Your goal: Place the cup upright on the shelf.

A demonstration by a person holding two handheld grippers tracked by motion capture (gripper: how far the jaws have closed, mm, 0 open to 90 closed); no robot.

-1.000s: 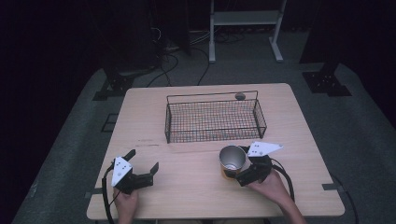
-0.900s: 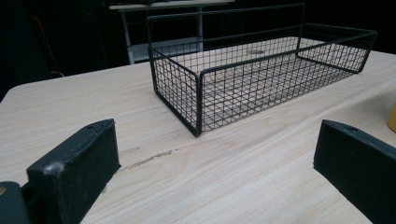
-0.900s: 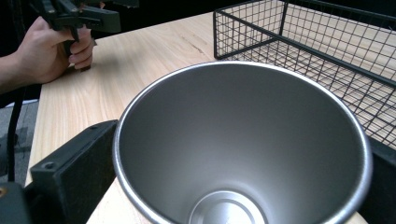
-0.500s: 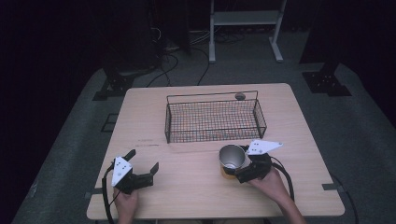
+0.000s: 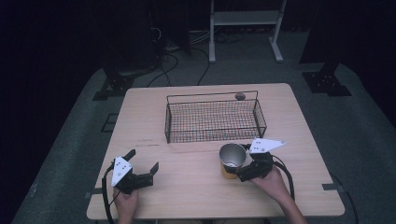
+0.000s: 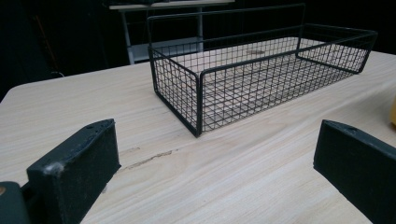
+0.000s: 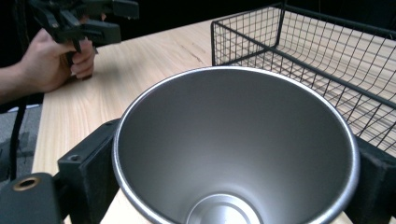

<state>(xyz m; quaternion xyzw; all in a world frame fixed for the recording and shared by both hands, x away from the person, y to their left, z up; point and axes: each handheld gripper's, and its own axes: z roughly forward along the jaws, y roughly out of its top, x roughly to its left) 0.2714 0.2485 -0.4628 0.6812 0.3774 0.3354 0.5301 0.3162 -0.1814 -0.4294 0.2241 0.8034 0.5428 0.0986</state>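
Two grippers on one table [image 5: 201, 196], read from left to right. At about eight o'clock on the tabletop in the high view: left gripper [image 5: 142, 164], held in the left hand [image 5: 125, 201], jaws spread wide with nothing between them, aimed toward two o'clock. Same wide gap in the left gripper view, bare wood between the two black jaws, basket [image 6: 261, 70] ahead at twelve to one o'clock, well apart from the jaw tips. At the middle of the table, toward twelve o'clock in the high view: wire basket [image 5: 214, 119], long side running left to right, small dark round thing [image 5: 240, 96] just beyond its far rim at one o'clock; too small to tell what. Further right, at about five o'clock on the tabletop: metal cup [image 5: 232, 160], upright, mouth up, just in front of the basket's near right corner. Right gripper [image 5: 237, 171] clamped on that cup, a jaw pressed against each side of it, right hand [image 5: 271, 183] behind at four o'clock. Seen along the right gripper's jaws: cup [image 7: 233, 144] close up, inside empty, basket [image 7: 317, 60] at one o'clock, left hand [image 7: 56, 60] with the other gripper at ten o'clock.
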